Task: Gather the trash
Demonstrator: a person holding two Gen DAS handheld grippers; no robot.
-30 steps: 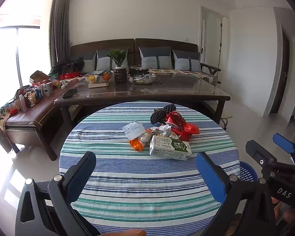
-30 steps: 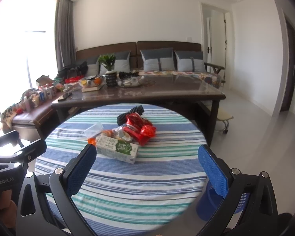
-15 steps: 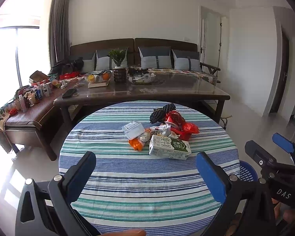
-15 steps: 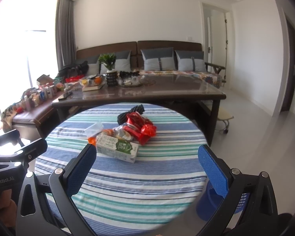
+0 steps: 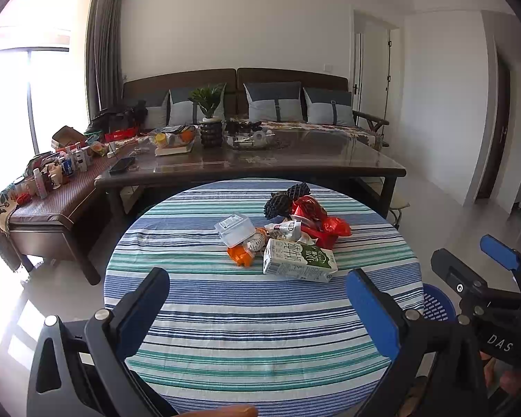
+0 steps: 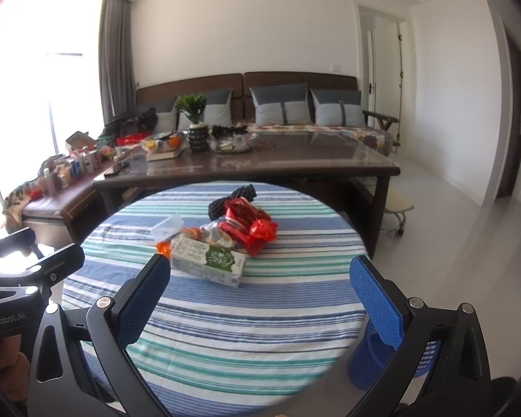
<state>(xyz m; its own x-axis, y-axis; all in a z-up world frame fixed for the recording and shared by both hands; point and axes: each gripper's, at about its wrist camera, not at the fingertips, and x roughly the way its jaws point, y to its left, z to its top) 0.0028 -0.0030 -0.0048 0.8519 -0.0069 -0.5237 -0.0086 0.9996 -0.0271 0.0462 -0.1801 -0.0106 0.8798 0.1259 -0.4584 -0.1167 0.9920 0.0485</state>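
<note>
Jaws of both grippers gape empty before one milk carton, one clear tub and one blue basket.

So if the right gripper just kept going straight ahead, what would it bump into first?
Probably the milk carton. The right gripper is open and hangs over the striped table, aimed at the trash pile, and the carton lies nearest. Depth is hard to judge, so it might touch the cloth first.

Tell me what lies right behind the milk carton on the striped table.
Behind the milk carton lie an orange wrapper, a clear plastic box, red bags and a black net. The carton hides whatever sits low against its back.
</note>
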